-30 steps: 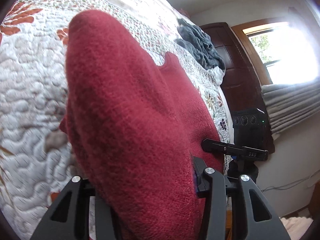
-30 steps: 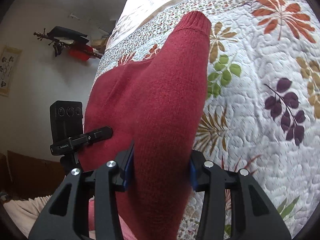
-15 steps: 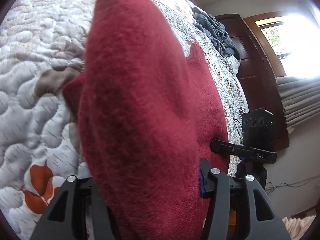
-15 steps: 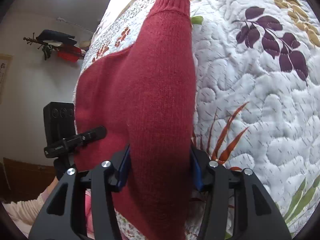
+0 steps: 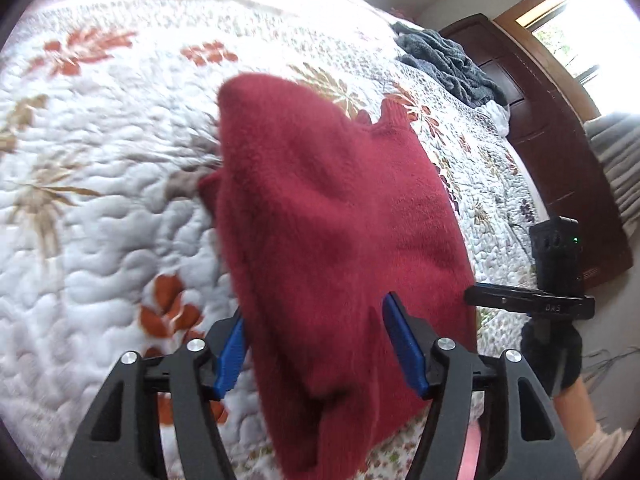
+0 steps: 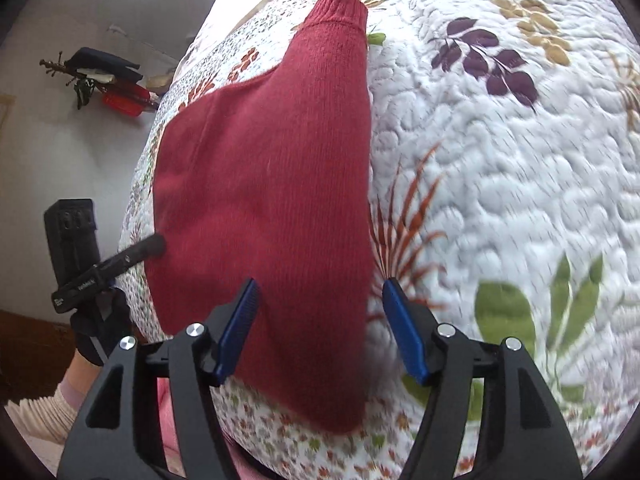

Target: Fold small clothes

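A dark red knitted sweater [image 5: 328,220] lies on the leaf-patterned quilt [image 5: 100,160], its lower edge hanging over the bed's near side. My left gripper [image 5: 314,308] is open, its blue pads standing either side of the sweater's left part without clamping it. In the right wrist view the sweater [image 6: 264,168] lies flat, a sleeve running up to its ribbed cuff [image 6: 340,8]. My right gripper [image 6: 320,280] is open over the sweater's right edge. Each view shows the other gripper, held in a dark-gloved hand [image 5: 556,356], at the sweater's far side.
A grey blanket [image 5: 448,60] is heaped at the head of the bed beside dark wooden furniture [image 5: 560,140]. A wall rack [image 6: 100,76] holds dark and red items. Bare quilt [image 6: 500,160] spreads to the right of the sweater.
The sweater filled the gap between both pairs of fingers and stood raised; now it lies on the quilt. Both grippers have drawn back and their blue pads show fully.
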The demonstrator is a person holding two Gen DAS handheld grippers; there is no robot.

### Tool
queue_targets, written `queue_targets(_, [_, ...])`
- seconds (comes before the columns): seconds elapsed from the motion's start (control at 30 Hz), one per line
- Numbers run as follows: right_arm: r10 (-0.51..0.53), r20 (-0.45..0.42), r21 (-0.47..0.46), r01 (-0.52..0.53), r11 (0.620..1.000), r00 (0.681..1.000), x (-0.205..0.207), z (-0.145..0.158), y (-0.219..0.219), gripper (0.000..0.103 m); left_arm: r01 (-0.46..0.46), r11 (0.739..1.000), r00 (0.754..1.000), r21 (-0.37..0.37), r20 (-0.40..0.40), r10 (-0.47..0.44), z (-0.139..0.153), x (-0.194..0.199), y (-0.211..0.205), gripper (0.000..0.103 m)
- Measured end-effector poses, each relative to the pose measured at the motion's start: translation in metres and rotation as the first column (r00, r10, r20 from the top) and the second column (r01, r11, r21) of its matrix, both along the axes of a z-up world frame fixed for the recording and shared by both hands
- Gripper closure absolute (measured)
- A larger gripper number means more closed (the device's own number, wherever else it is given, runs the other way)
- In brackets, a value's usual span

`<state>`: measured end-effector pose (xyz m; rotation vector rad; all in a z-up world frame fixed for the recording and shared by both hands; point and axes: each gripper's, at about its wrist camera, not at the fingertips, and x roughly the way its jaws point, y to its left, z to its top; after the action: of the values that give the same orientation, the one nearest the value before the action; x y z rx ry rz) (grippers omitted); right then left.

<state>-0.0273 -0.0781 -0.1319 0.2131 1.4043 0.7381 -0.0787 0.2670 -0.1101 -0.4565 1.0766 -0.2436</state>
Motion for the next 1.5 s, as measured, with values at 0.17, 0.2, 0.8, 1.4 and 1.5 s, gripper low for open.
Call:
queue_targets(0.17, [0.005,-0.009,-0.024,-0.006,1.000,1.000,-0.028,-0.005,-0.009,0.041,-0.021,0.996,0.998,0.088,0.064,0.015,0.021,-0.038,-0.008,0.037])
queue_targets(0.2, [0.003,-0.014,-0.023,-0.003,1.000,1.000,-0.030,-0.007,-0.008,0.045,-0.020,0.995,0.997,0.102,0.073,0.013,0.023,-0.046,-0.014,0.037])
queue_targets(0.8, [-0.052,-0.031,-0.052,0.050,0.997,0.998,-0.053,-0.028,-0.015,0.071,-0.051,0.989,0.997,0.142,-0.055,0.060,-0.038,-0.074,-0.010,0.037])
queue_targets(1.4, [-0.080,0.152,-0.239,0.115,0.964,0.985,-0.081,0.016,-0.009,0.028,-0.130,0.964,0.985,0.231,-0.078,0.152,-0.009,-0.098,-0.015,0.030])
queue_targets(1.5, [-0.079,0.178,-0.255,0.124,0.959,0.981,-0.089,0.025,-0.005,0.021,-0.154,0.957,0.981,0.246,-0.077,0.177,-0.001,-0.107,-0.015,0.028])
